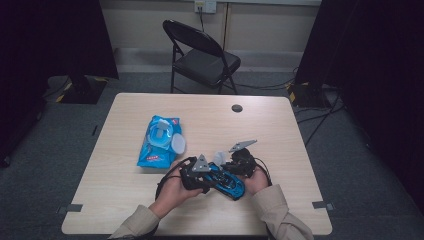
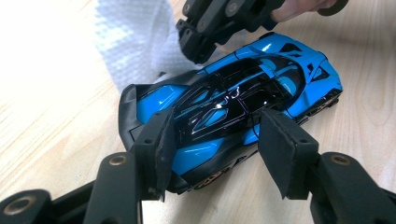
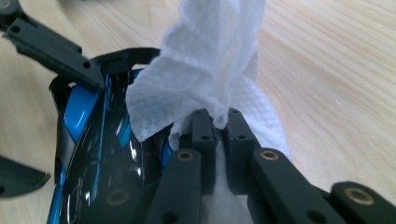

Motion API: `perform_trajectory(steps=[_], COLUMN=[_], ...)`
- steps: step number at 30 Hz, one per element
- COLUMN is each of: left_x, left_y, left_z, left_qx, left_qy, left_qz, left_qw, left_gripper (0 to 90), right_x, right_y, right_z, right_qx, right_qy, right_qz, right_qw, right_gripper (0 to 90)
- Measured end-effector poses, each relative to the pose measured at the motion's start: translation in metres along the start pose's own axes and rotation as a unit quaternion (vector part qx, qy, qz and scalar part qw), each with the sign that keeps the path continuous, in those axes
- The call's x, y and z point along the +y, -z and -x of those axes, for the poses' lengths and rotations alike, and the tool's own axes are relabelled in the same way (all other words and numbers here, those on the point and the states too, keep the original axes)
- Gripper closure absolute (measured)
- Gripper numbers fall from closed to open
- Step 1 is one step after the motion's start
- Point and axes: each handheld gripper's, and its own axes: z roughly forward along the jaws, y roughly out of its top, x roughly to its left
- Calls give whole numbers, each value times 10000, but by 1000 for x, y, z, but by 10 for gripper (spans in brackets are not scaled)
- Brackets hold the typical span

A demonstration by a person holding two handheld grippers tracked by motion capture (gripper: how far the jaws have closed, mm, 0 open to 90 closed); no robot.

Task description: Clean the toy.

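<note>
Left gripper: I've got it half open, clamping the toy car at frame centre on the table.
Right gripper: pinched shut on a wet wipe.
Tip: I'd wipe lightly so the car stays put.
Textures: glossy blue-black shell, quilted soft wipe.
Far: crinkly wipes pack, upper left.

wipe top and car rear cropped, pack label unreadable
</note>
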Motion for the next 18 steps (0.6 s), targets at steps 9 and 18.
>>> perform_trajectory(steps=[9,18], left_x=[0,0], left_y=[0,-1], left_z=[1,1], left_qx=[34,24], left_qy=[-14,16], left_qz=[-17,-5], left_qw=[10000,10000], left_gripper=[462,462], right_x=[-11,-25], right_y=[11,23], right_z=[-1,0], right_qx=[-129,-173], right_qy=[272,269], right_qz=[-18,68], right_qw=[9995,9995], right_gripper=[852,849])
